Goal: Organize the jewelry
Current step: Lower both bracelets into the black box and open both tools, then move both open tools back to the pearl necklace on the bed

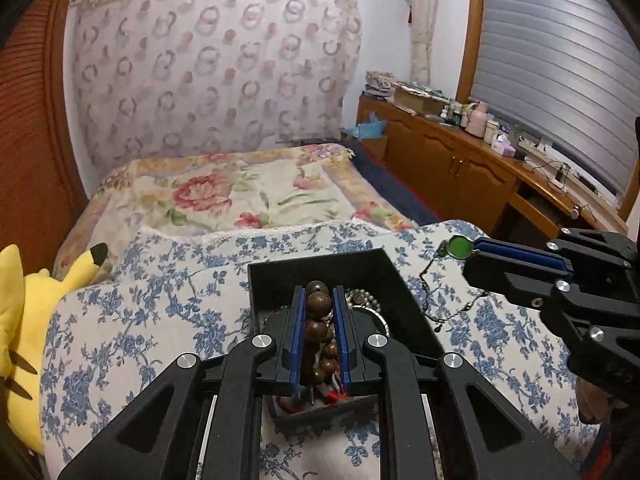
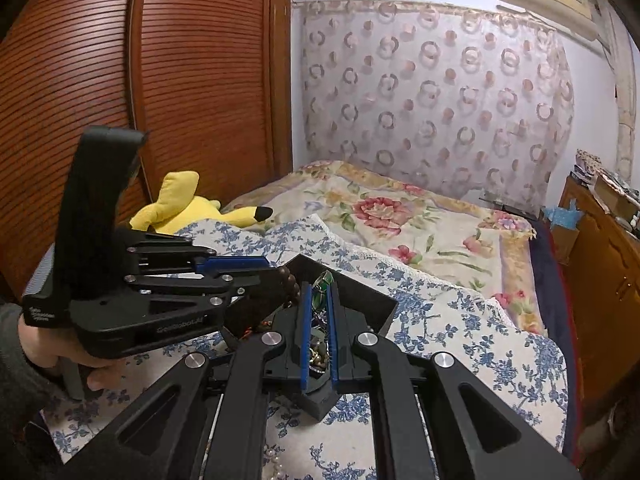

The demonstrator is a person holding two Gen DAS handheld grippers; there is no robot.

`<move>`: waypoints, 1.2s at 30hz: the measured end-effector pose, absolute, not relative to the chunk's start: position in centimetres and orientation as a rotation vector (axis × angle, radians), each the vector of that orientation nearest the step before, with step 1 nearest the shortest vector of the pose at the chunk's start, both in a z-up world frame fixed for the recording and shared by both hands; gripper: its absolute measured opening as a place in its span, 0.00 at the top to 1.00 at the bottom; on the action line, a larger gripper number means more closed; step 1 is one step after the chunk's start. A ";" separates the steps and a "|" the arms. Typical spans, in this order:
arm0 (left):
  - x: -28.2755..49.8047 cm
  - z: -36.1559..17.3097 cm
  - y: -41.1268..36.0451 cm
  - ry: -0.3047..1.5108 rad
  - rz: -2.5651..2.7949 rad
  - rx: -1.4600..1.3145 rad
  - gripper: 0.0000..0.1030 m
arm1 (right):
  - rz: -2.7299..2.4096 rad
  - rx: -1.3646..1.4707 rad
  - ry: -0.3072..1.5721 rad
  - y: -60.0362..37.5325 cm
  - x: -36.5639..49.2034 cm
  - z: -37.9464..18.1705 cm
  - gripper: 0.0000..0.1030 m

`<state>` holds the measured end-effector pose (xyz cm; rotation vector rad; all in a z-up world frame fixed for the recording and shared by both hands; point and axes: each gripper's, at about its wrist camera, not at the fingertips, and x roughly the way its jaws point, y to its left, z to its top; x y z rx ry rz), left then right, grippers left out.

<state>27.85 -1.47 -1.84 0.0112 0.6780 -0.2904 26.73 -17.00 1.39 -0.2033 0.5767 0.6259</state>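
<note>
In your left wrist view, your left gripper (image 1: 319, 300) is clamped on a bracelet of brown wooden beads (image 1: 319, 304), the string running back between the two blue pads. It hangs over the black box (image 1: 320, 270), which sits on the blue-flowered cloth (image 1: 132, 320) spread over the near end of the bed (image 1: 248, 196). Inside the box, near its right wall, lies a pale bead strand (image 1: 362, 298). Your right gripper (image 1: 478, 249) comes in from the right edge of the cloth, its pads pinched on a necklace with a green round pendant (image 1: 460, 247); the dark chain (image 1: 432, 280) trails down onto the cloth just beside the box's right wall. A yellow plush toy (image 1: 24, 312) lies at the left edge of the bed.

In your right wrist view, your right gripper (image 2: 319, 286) is closed on the green pendant (image 2: 323, 280), held over the box (image 2: 360, 300), with the chain and other small pieces bunched between the pads further back. Your left gripper (image 2: 280, 274) reaches in from the left, held in your hand (image 2: 48, 344), the brown beads (image 2: 290, 282) showing at its tip above the box's left corner. The plush toy (image 2: 188, 210) lies beyond it, against the wooden wardrobe (image 2: 140, 80).
</note>
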 end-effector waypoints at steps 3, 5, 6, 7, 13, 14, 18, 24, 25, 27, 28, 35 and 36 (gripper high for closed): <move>27.4 -1.8 -1.0 0.672 -0.287 0.006 0.77 | 0.627 -0.204 0.594 -16.5 27.2 0.6 0.92; 26.8 -1.8 -0.6 0.661 -0.268 0.015 0.68 | 0.626 -0.201 0.606 -16.2 27.6 0.2 0.92; 26.5 -1.8 -0.4 0.657 -0.260 0.021 0.64 | 0.626 -0.198 0.611 -16.2 27.7 0.0 0.92; 26.0 -1.8 -0.2 0.653 -0.255 0.025 0.62 | 0.627 -0.190 0.618 -16.1 27.9 -0.3 0.92; 23.2 -2.3 1.1 0.627 -0.239 0.049 0.44 | 0.619 -0.168 0.648 -16.1 28.7 -1.5 0.92; 22.9 -2.4 1.2 0.629 -0.241 0.054 0.42 | 0.617 -0.168 0.652 -16.0 28.8 -1.7 0.92; 21.8 -2.8 1.6 0.631 -0.246 0.056 0.28 | 0.608 -0.166 0.661 -15.7 29.2 -2.3 0.92; 20.7 -3.1 2.0 0.629 -0.250 0.049 0.13 | 0.602 -0.172 0.661 -15.6 29.1 -2.2 0.91; 20.5 -3.2 2.1 0.630 -0.251 0.046 0.12 | 0.602 -0.172 0.663 -15.5 29.1 -2.2 0.87; 20.1 -3.3 2.2 0.632 -0.261 0.039 0.10 | 0.599 -0.182 0.653 -15.5 28.8 -2.0 0.75; 19.9 -3.4 2.2 0.633 -0.263 0.038 0.07 | 0.599 -0.185 0.646 -15.6 28.4 -1.8 0.72; 18.7 -4.9 1.8 0.665 -0.289 0.061 0.07 | 0.638 -0.200 0.620 -17.1 24.2 -1.5 0.72; 18.5 -5.2 1.7 0.673 -0.290 0.065 0.07 | 0.644 -0.198 0.627 -17.3 23.6 -1.6 0.72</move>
